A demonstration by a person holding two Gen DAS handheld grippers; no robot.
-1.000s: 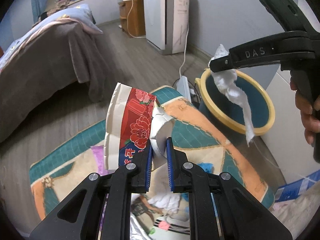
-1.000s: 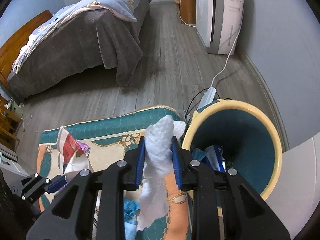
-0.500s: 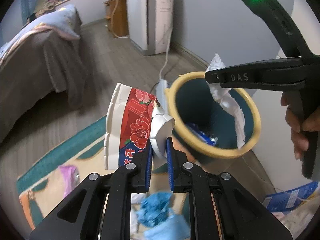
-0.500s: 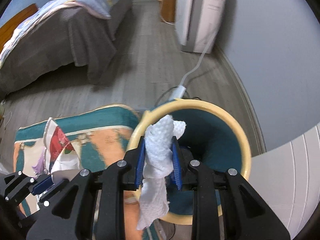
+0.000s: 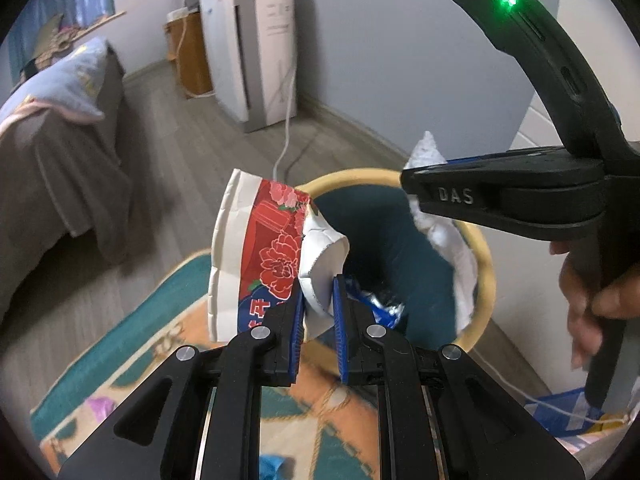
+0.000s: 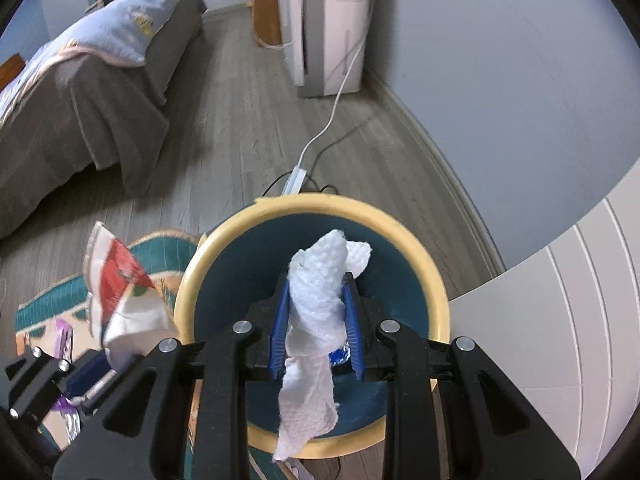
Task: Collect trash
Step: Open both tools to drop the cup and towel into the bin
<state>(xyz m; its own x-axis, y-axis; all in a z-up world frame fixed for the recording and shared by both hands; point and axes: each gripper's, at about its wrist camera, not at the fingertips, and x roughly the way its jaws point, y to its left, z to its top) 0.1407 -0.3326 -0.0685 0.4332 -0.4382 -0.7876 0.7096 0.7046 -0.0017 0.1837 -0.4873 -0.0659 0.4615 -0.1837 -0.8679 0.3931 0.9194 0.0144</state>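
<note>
In the left wrist view, the left gripper (image 5: 316, 300) is seen at lower centre, its jaws nearly closed on a crushed paper cup (image 5: 276, 256) printed with red flowers. The cup is held up at the centre of the frame, beside the near left rim of a teal bin with a yellow rim (image 5: 482, 276). Crumpled blue and silver wrappers (image 5: 380, 304) are visible inside the bin.

In the right wrist view, the right gripper (image 6: 316, 316) is clamped on a white paper towel (image 6: 316, 304), which is twisted between the blue pads (image 6: 280, 320) and hangs down towards the lower centre of the frame, above the bin's opening. A patterned rug (image 6: 44, 304) is shown at lower left and a bed (image 6: 80, 80) at upper left.
</note>
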